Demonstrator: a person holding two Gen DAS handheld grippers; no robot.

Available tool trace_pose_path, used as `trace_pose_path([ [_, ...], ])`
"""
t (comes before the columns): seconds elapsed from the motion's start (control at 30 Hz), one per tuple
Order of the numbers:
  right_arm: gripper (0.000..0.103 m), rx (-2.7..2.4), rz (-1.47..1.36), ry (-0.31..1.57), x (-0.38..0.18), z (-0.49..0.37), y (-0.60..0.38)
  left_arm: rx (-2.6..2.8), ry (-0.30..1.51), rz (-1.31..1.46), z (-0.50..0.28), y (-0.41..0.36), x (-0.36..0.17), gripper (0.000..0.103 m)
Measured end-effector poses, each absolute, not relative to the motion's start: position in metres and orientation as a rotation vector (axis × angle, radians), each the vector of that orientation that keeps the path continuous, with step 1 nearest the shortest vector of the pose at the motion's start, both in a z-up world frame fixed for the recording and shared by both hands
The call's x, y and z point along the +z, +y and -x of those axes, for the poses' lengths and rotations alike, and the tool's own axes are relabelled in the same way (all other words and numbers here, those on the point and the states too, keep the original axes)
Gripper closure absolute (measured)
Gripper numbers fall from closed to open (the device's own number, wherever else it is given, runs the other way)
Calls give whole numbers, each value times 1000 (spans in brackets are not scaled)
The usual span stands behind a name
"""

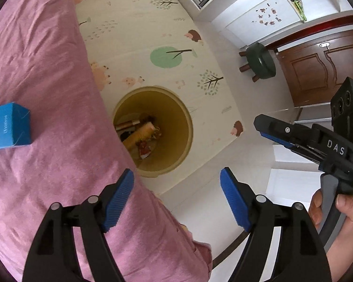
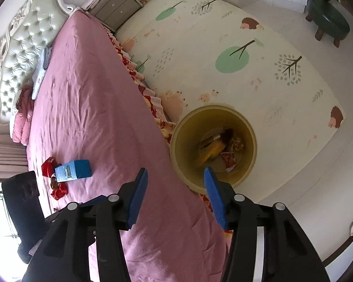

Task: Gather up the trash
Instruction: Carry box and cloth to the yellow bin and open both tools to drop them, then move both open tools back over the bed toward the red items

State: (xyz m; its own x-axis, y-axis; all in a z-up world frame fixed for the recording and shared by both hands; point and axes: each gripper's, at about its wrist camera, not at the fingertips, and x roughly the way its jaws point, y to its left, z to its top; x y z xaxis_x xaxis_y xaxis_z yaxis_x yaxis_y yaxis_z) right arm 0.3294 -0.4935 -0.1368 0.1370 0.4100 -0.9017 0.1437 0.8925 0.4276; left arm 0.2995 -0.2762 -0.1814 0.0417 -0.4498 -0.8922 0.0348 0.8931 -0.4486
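Note:
A yellow trash bin [image 1: 187, 127] [image 2: 249, 141] stands on the floor mat beside the bed, with several wrappers and a box lying inside. A blue box [image 1: 8, 127] [image 2: 74, 169] lies on the pink bedspread. Red wrappers [image 2: 50, 168] lie next to it in the right wrist view. My left gripper [image 1: 176, 199] is open and empty above the bed edge, near the bin. My right gripper [image 2: 174, 195] is open and empty over the bed edge, its right finger over the bin rim. The right gripper also shows in the left wrist view [image 1: 317, 141], held by a hand.
The pink bed [image 2: 94, 117] has a tufted headboard [image 2: 18, 54] and pillows at its far end. A patterned play mat [image 2: 223, 47] covers the floor. A green stool [image 1: 261, 63] [image 2: 327, 23], a nightstand [image 2: 117, 7] and a wooden door [image 1: 317, 70] stand around.

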Motion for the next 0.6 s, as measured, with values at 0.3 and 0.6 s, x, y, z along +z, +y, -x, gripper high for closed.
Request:
trace_pose_path([
  [0.3, 54, 269, -428, 1461, -131, -307, -456, -334, 1467, 356, -269, -243, -168, 25],
  [0.6, 53, 378, -370, 1469, -115, -277, -398, -253, 1428, 401, -228, -193, -151, 25],
])
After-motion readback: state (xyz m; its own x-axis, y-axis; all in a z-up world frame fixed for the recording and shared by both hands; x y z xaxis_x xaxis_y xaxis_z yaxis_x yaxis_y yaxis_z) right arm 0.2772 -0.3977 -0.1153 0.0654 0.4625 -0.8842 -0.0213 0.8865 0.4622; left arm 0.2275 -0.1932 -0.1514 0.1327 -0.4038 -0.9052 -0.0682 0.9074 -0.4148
